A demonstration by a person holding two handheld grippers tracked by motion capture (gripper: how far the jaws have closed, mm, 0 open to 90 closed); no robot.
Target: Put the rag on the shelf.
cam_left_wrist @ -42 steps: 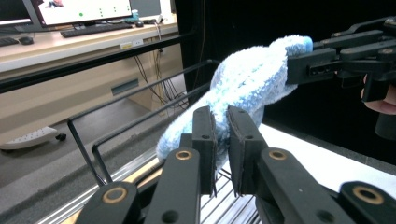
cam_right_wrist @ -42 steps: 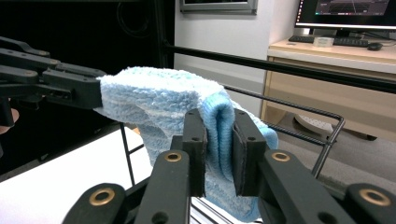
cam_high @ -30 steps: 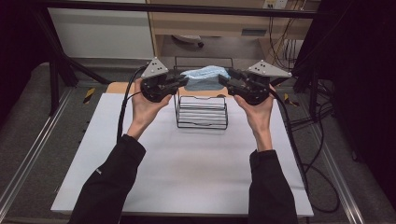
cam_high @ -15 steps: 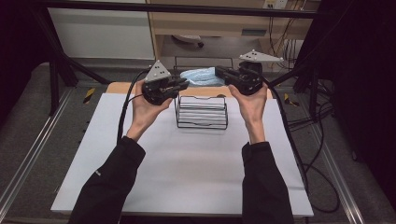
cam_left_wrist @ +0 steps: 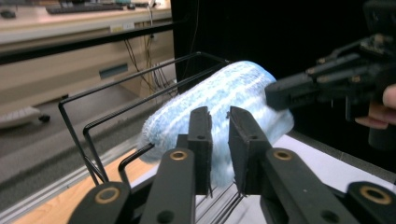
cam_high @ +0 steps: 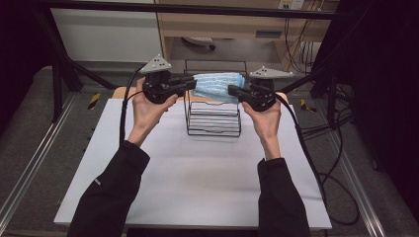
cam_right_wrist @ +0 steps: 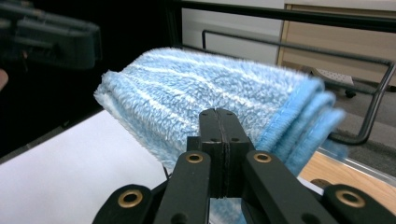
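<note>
So, folded blue towel [cam_high: 216,86] with pale stripes sits on top of the black wire rack [cam_high: 213,118], near the far edge of the white table top [cam_high: 197,173]. In the right gripper view the towel [cam_right_wrist: 205,100] is fluffy, several layers stacked, bound edges to the picture's right, the rack's wire loop behind it.

Left gripper [cam_high: 190,85] is at the towel's left end. In the left gripper view its jaws are close together with a narrow gap, and towel pile [cam_left_wrist: 219,112] shows through and beyond that gap; cannot tell whether the pads actually pinch cloth or just sit against it. Going by how near the jaws are, it reads as clenched.

Right gripper [cam_high: 232,91] is at the towel's right end. Its jaws have just been closing and now meet flat, pad on pad, in the right gripper view [cam_right_wrist: 219,123]. Nothing visible between them there; towel sits right behind the tips, touching or nearly so.

Left hand [cam_high: 148,106] and right hand [cam_high: 267,116] hold the grippers level, pointing inward at each other across the rack. Dark sleeves come in from the bottom. Cables trail off both grippers.
</note>
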